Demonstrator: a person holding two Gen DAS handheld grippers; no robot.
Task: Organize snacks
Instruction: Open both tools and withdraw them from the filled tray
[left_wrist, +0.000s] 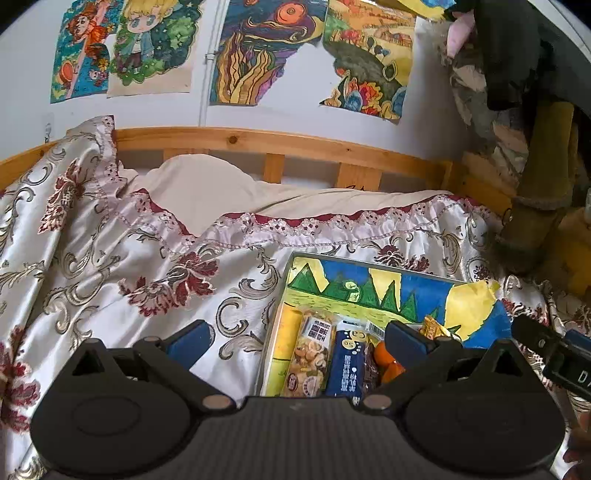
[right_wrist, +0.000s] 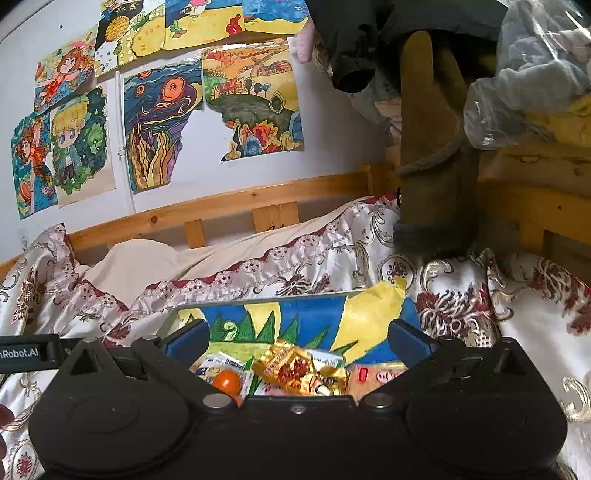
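Both hand-held tools hovered tilted slightly downward over the bed, the left gripper and the right gripper each spread wide with nothing between the jaws. The snacks lay in a shallow tray lined with a painted sheet on the floral bedspread. There a biscuit packet and a blue packet lay side by side, long axes running toward the headboard, beside a gold wrapper.
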